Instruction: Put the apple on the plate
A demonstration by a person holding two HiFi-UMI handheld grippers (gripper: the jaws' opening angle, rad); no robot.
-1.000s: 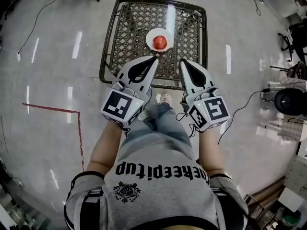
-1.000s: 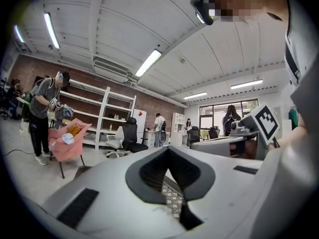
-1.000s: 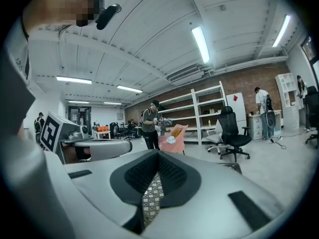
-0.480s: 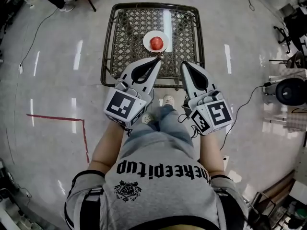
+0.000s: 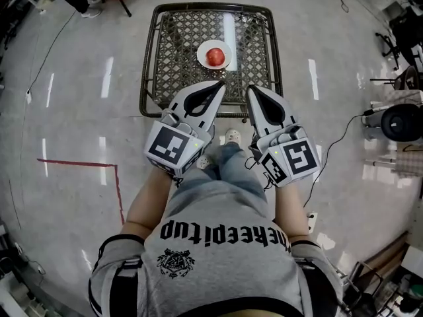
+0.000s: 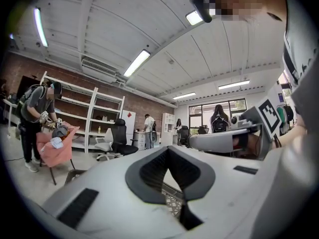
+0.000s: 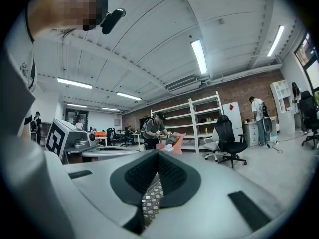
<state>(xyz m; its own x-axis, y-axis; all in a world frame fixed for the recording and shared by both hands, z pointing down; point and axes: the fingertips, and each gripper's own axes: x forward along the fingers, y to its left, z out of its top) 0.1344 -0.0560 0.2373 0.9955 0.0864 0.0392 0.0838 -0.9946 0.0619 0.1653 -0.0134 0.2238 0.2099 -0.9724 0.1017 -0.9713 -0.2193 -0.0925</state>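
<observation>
A red apple (image 5: 215,57) lies on a small white plate (image 5: 201,53) near the far middle of a metal lattice table (image 5: 172,51). My left gripper (image 5: 219,83) is held over the table's near edge, short of the plate. Its jaws are shut, tips together, with nothing between them. My right gripper (image 5: 251,88) is beside it to the right, also shut and empty. In the left gripper view, the left gripper (image 6: 169,151) points level into the room. The right gripper (image 7: 157,154) does the same in its own view, with table lattice showing below its tips.
The person's legs and shoes (image 5: 228,137) are just before the table's near edge. Red tape (image 5: 79,164) marks the floor at left. A cable (image 5: 337,144) and a black round device (image 5: 400,124) lie at right. Shelves (image 7: 199,113), office chairs (image 7: 227,138) and people stand further off.
Both grippers have drawn back a little from the plate and lifted slightly, still shut. The apple stays on the plate.
</observation>
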